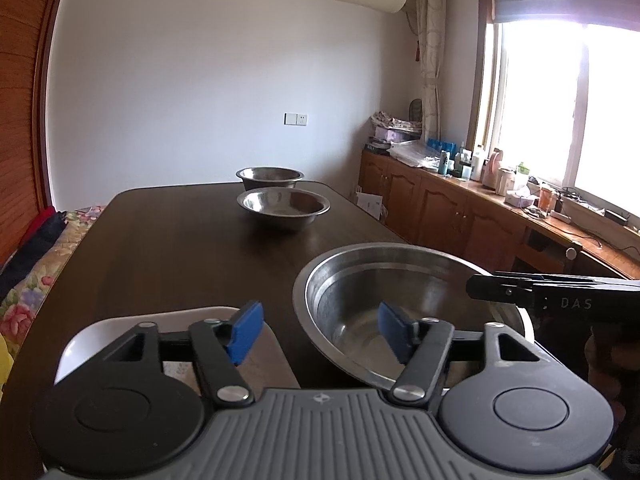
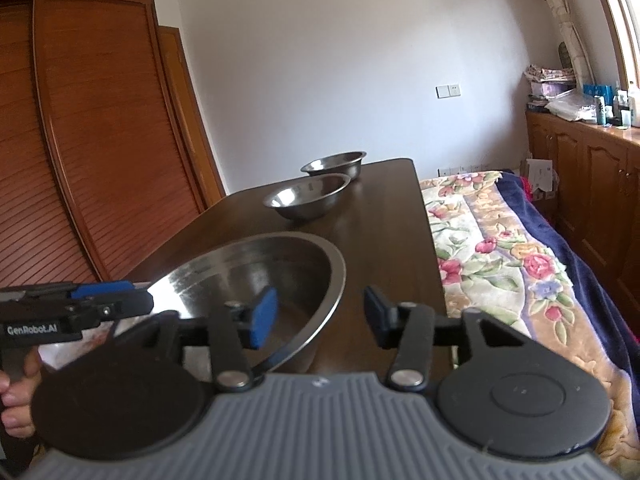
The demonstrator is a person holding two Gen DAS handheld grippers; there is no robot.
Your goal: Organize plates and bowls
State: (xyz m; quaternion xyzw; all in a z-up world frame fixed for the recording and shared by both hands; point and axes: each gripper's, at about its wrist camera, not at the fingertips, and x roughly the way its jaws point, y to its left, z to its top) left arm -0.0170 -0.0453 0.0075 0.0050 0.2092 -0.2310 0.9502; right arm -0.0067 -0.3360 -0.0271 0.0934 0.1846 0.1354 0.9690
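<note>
A large steel bowl (image 1: 400,300) sits on the dark wooden table (image 1: 180,248) near its front edge; it also shows in the right wrist view (image 2: 260,272). A white square plate (image 1: 120,332) lies to its left. Two smaller steel bowls, a middle one (image 1: 283,206) and a far one (image 1: 269,176), stand further back; they also show in the right wrist view, the middle one (image 2: 306,196) and the far one (image 2: 334,164). My left gripper (image 1: 320,332) is open, straddling the gap between plate and large bowl. My right gripper (image 2: 320,316) is open, its jaws either side of the large bowl's right rim.
A wooden wardrobe (image 2: 80,140) stands left of the table. A floral blanket (image 2: 520,260) lies right of it. A cluttered wooden sideboard (image 1: 480,208) runs under the window.
</note>
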